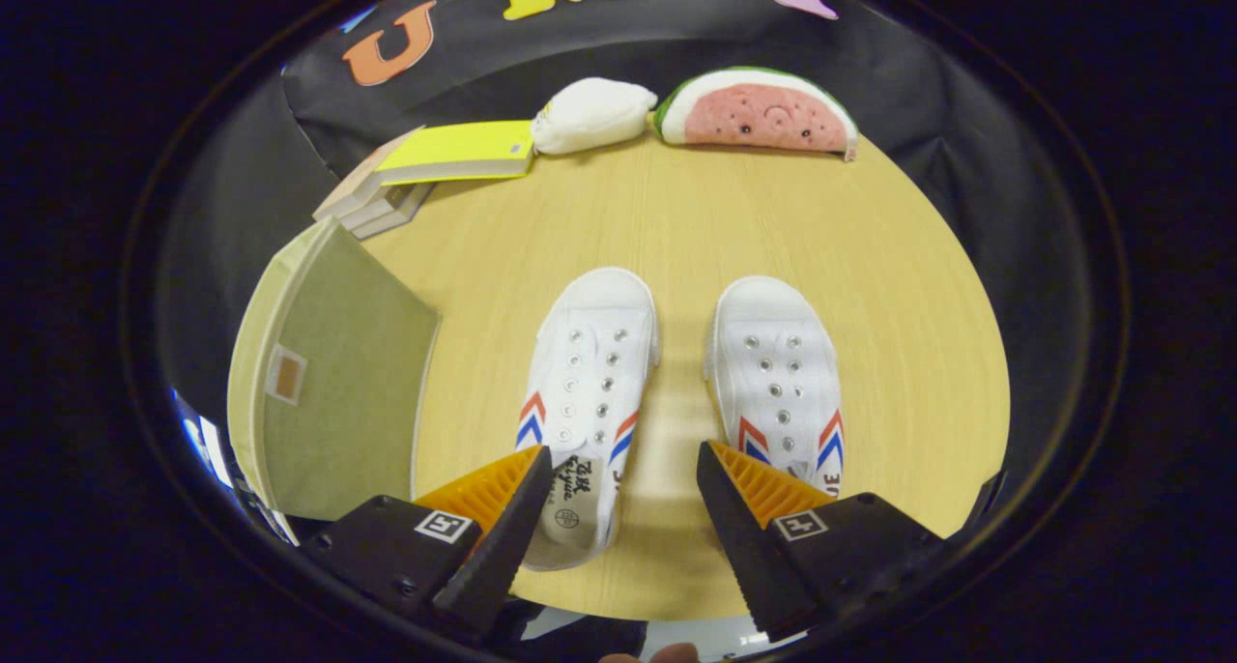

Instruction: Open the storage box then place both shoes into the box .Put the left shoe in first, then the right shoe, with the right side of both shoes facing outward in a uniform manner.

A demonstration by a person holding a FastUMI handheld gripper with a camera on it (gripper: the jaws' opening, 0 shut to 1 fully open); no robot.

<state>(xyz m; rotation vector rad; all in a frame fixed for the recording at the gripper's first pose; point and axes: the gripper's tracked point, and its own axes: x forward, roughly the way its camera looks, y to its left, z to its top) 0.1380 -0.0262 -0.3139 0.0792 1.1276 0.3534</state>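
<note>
Your tongs [623,494] hang spread and empty; the closed olive-green fabric storage box [333,383] sits left of them, beside the left white canvas shoe [585,392].

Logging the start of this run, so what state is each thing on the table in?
storage box: lid closed.
left shoe: on table, upright, unlaced.
right shoe: on table, upright, beside it.
gripper: open, holding nothing.
books: stacked, closed.

Claw [623,470] cam, high over table [676,218], looking steeply down, shoes [589,373] close ahead.
</note>
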